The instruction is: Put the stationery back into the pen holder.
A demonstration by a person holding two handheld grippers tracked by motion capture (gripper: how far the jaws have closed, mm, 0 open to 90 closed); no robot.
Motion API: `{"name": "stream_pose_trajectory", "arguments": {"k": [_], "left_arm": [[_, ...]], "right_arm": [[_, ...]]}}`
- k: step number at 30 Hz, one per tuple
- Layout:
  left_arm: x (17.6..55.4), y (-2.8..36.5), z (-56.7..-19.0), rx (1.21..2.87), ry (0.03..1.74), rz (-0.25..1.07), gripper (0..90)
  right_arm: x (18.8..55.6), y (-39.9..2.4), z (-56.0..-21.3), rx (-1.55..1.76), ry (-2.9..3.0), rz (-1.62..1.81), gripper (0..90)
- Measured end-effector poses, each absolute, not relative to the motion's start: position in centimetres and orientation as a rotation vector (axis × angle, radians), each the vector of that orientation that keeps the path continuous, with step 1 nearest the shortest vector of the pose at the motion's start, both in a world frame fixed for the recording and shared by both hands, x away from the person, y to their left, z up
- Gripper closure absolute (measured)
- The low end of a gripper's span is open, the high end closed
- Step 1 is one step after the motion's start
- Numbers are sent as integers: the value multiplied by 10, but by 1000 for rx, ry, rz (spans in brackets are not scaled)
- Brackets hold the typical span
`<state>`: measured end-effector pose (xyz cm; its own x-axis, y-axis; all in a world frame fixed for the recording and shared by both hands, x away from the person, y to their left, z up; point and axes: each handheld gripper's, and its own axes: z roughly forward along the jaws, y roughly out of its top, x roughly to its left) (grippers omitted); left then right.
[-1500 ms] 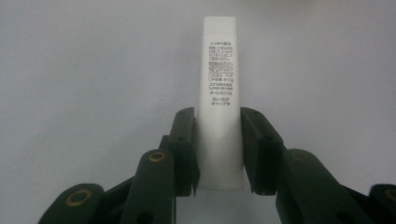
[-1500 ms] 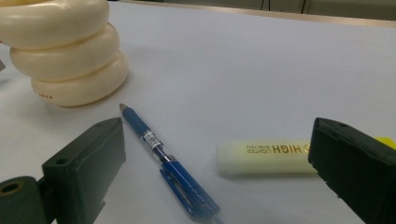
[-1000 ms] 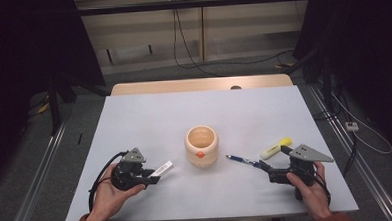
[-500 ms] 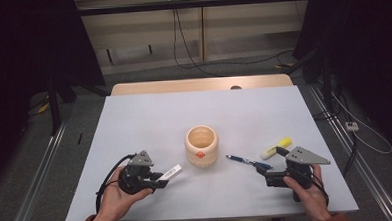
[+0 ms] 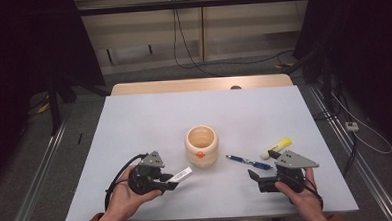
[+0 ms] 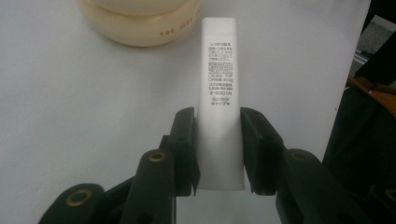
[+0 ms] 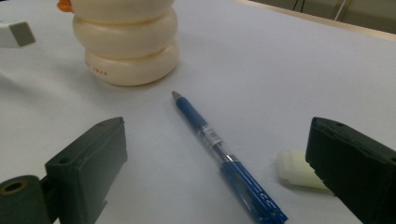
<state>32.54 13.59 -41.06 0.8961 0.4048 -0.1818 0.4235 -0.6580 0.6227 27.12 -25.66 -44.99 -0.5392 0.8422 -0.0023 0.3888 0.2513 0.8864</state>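
My left gripper (image 5: 168, 181) is shut on a flat white tube (image 5: 182, 174) with small printed text (image 6: 218, 93); both pads press its lower end. The tube points at a cream wooden cup (image 5: 201, 146) with an orange spot, which stands mid-table, and its tip stays just short of the cup. The cup's base (image 6: 140, 23) lies just beyond the tube's tip. My right gripper (image 5: 257, 180) is open and empty near the front right. A blue pen (image 7: 224, 154) lies on the table ahead of its jaws. The pen (image 5: 249, 161) sits right of the cup.
A yellow highlighter (image 5: 276, 147) lies right of the pen, close to my right gripper's far jaw (image 7: 299, 175). The grey table (image 5: 244, 108) has bare room behind the cup. Dark floor with cables surrounds it.
My left gripper has carried the white tube rightward, closer to the cup. My right gripper has shifted left and slightly toward the front edge, jaws still open.
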Motion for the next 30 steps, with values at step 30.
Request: {"name": "stream_pose_trajectory", "arguments": {"k": [30], "left_arm": [[337, 59, -405, 2433, 425, -85, 679]], "right_arm": [[255, -211, -451, 779, 2207, 1012, 62]]}}
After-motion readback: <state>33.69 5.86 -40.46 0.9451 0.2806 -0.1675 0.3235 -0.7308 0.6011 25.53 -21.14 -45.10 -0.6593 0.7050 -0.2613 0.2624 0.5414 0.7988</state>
